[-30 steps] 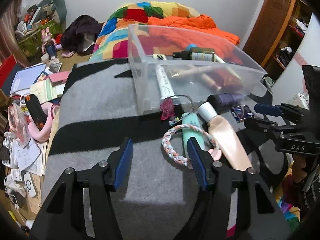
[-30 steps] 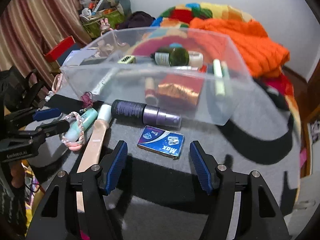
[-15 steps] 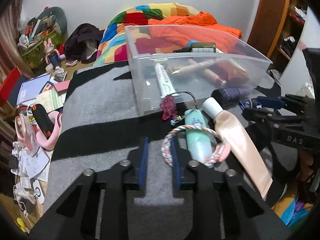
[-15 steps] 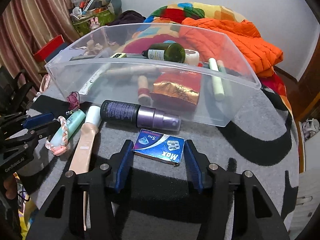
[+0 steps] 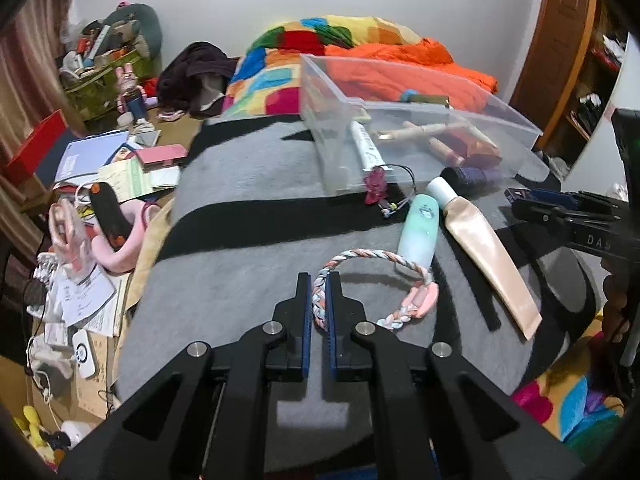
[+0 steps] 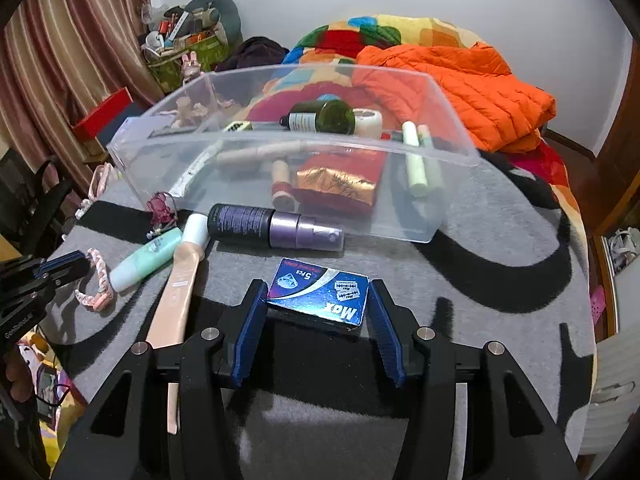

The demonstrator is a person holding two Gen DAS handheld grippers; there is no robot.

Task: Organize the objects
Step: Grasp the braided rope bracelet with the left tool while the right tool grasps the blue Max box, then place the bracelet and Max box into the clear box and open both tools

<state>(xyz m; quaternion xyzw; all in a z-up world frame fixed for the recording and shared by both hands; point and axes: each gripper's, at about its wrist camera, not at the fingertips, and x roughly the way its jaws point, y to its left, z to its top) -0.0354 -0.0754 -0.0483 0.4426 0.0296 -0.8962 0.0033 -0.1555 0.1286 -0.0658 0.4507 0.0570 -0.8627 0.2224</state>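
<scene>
Left wrist view: left gripper (image 5: 318, 300) is now clenched on the near arc of the braided bracelet (image 5: 372, 280), where a second ago its jaws stood wide over it; grasp looks done, so the lift toward the clear plastic bin (image 5: 460, 120) is likely next. Rest of the loop lies on the grey blanket (image 5: 240, 272), its far side draped over the mint tube (image 5: 418, 232). Beige tube (image 5: 486, 256) lies just beside that.

Right wrist view: right gripper (image 6: 318, 320) has narrowed from wide to about half open and now brackets the blue razor blade box (image 6: 320, 294). Left pad touches the box corner; right pad looks at or just off its edge, so a firm pinch can't be confirmed. Box sits on the blanket, near the purple spray bottle (image 6: 276, 226), which lies against the bin's front wall. Bin already holds bottles and tubes.
</scene>
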